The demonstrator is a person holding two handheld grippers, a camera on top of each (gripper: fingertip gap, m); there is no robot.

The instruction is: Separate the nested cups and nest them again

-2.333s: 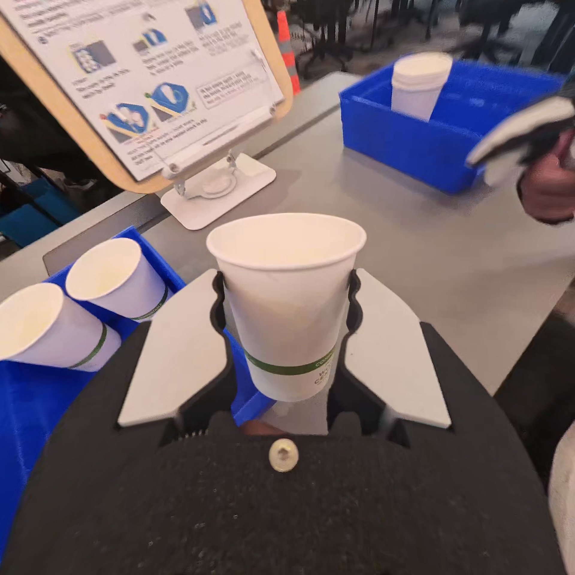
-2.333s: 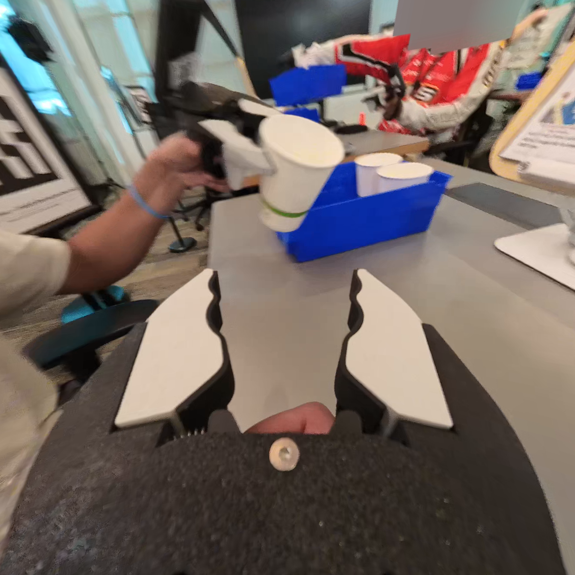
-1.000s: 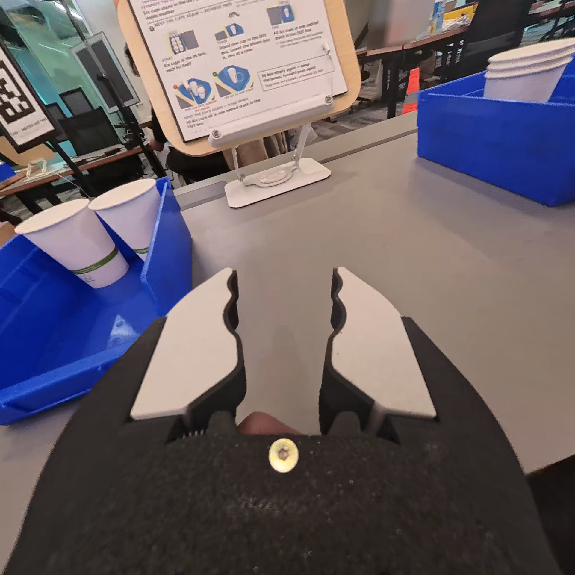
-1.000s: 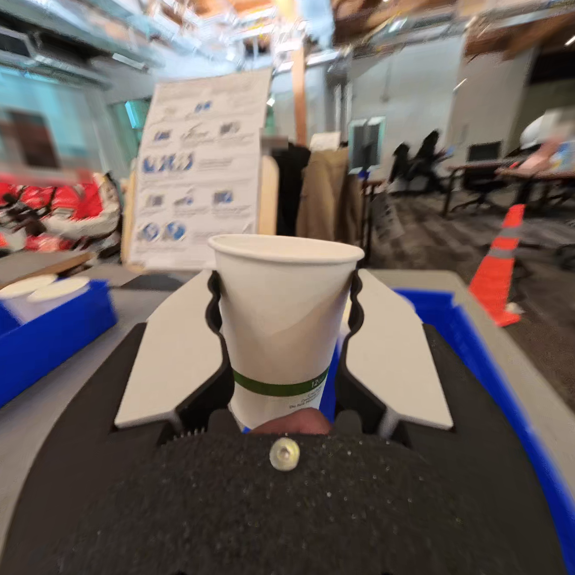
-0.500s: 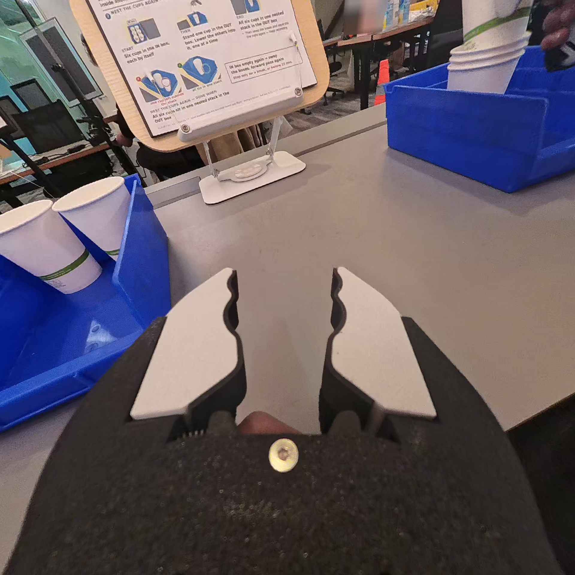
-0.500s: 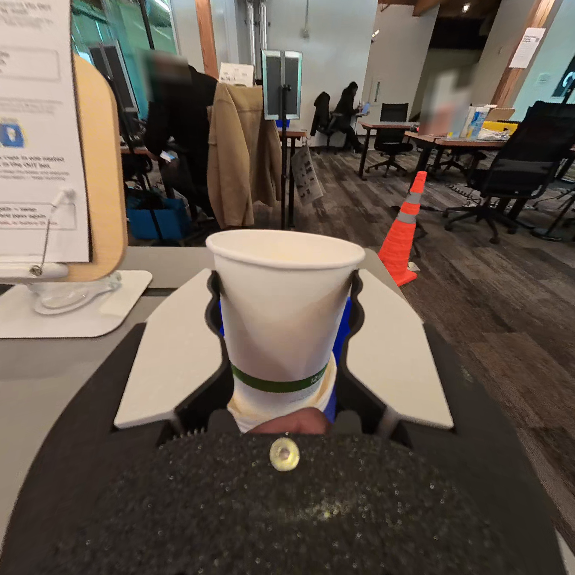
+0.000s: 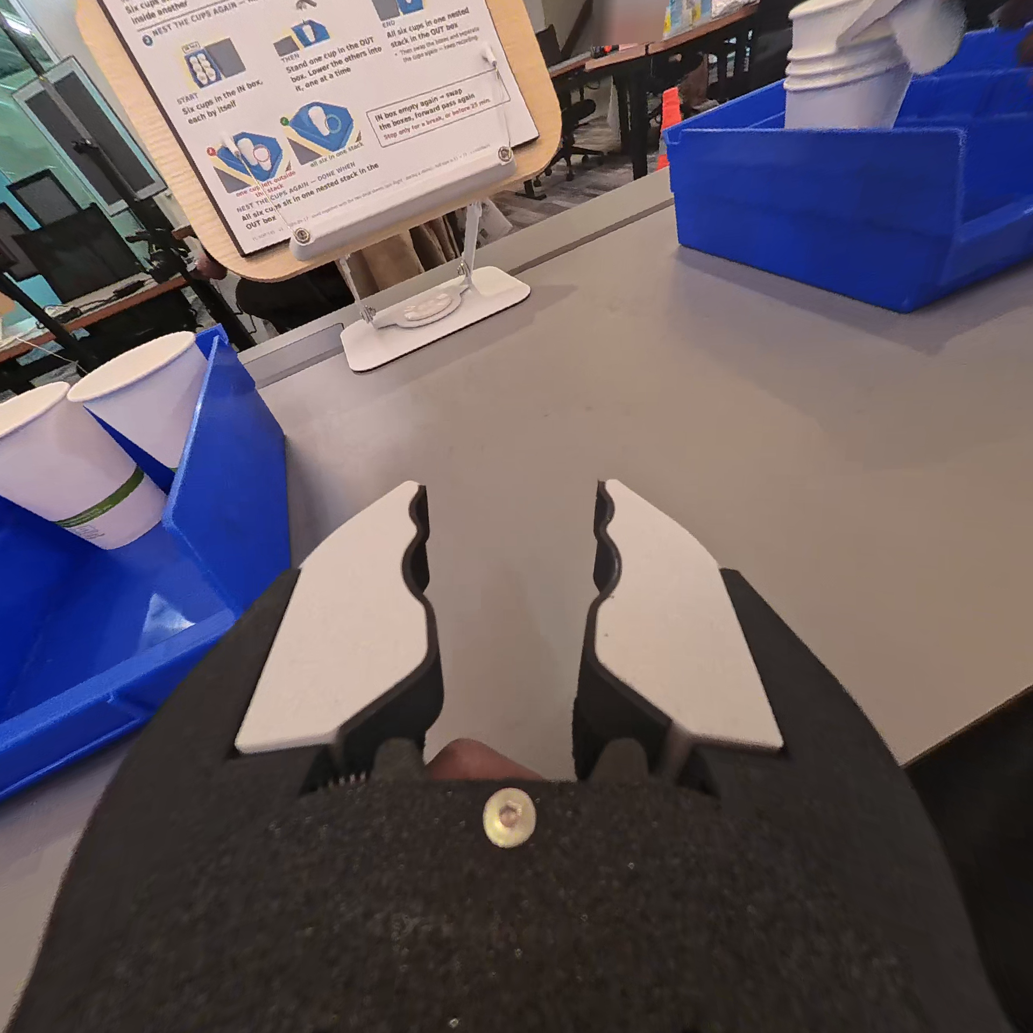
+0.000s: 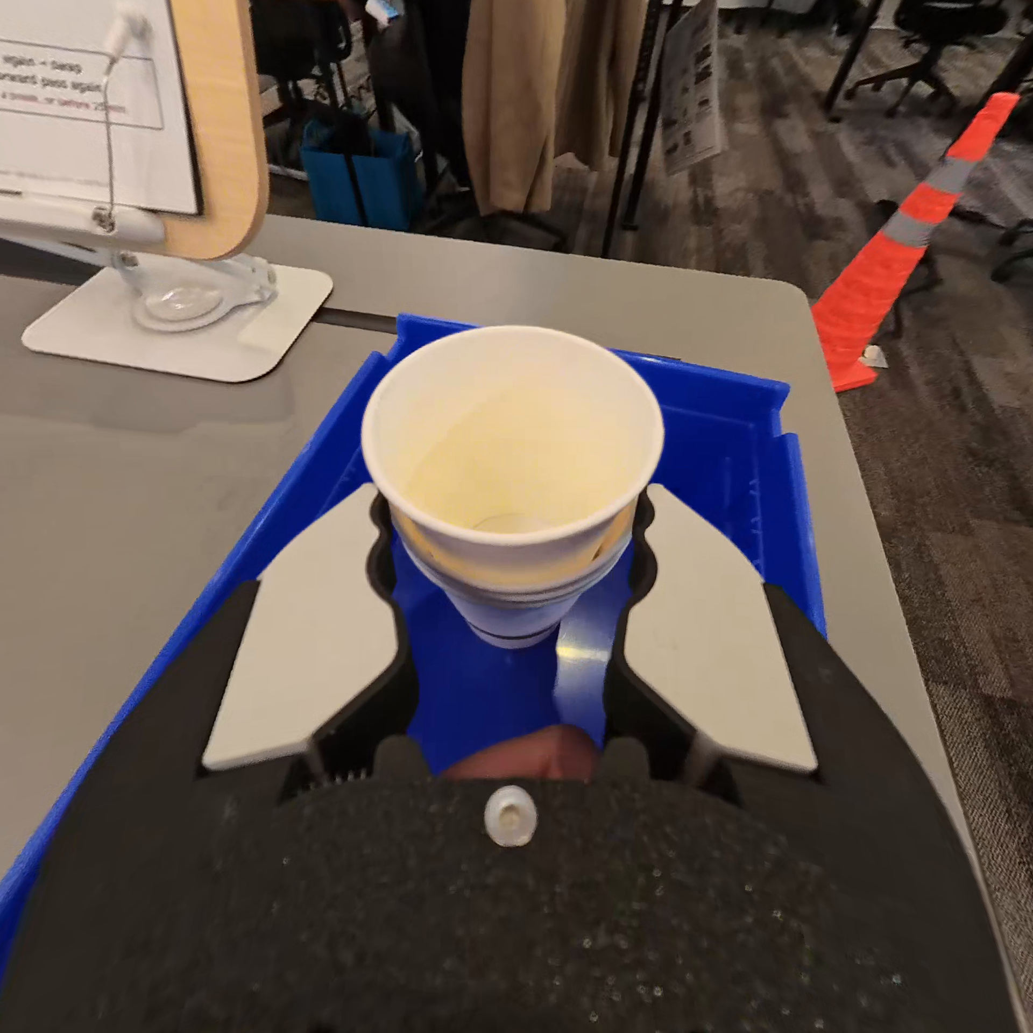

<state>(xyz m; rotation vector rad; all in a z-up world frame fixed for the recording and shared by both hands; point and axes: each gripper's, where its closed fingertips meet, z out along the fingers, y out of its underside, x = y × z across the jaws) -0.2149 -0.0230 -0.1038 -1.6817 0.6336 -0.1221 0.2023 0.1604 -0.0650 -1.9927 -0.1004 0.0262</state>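
Fingers of my right gripper (image 8: 511,503) sit just beside the top cup (image 8: 511,447) of the nested stack (image 8: 511,603); whether they clamp it I cannot tell. That stack stands in the right blue bin (image 8: 782,475), its base hidden below the rims. My left gripper (image 7: 510,536) gapes wide over the grey table (image 7: 726,447), holding nothing. Two single cups (image 7: 140,402) stand in the left blue bin (image 7: 223,503), the nearer one cut off at the edge. One instruction board (image 7: 335,112) stands behind.
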